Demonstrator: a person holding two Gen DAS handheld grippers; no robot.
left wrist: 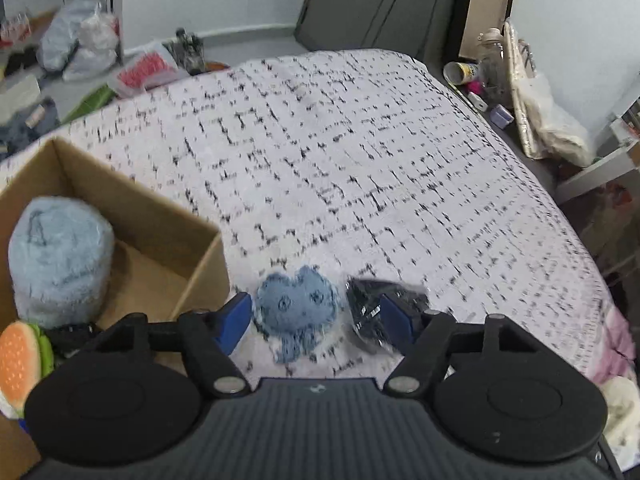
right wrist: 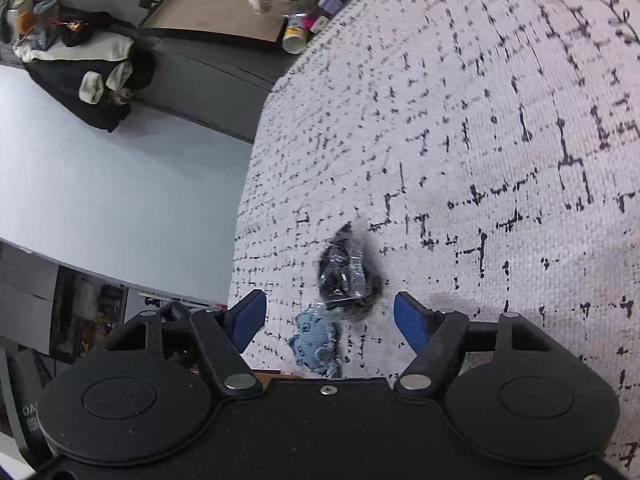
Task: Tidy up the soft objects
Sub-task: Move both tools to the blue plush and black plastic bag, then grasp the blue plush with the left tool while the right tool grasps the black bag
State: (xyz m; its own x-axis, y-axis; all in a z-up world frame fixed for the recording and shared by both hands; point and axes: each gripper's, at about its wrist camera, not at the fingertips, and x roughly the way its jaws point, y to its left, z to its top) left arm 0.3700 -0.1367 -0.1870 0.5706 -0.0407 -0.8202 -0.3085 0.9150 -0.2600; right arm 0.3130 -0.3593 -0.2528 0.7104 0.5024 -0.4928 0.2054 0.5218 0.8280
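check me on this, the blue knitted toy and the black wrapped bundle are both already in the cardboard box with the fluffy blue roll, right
Not quite. In the left wrist view only the fluffy blue roll sits in the cardboard box; the blue knitted toy and black wrapped bundle lie on the bed cover beside it.

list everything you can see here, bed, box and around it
cardboard box: 1, brown, open, on the bed's left edge
fluffy rolled towel: 1, light blue, inside the box
burger plush: 1, orange and green, at the box's near end
knitted blue plush: 1, blue, on the bedspread beside the box
plastic-wrapped black item: 1, black, on the bedspread next to the plush
bedspread: 1, white with black marks
room clutter: bags, containers, clothes, off the bed
left gripper: open, blue pads, either side of the plush
right gripper: open, near the wrapped item
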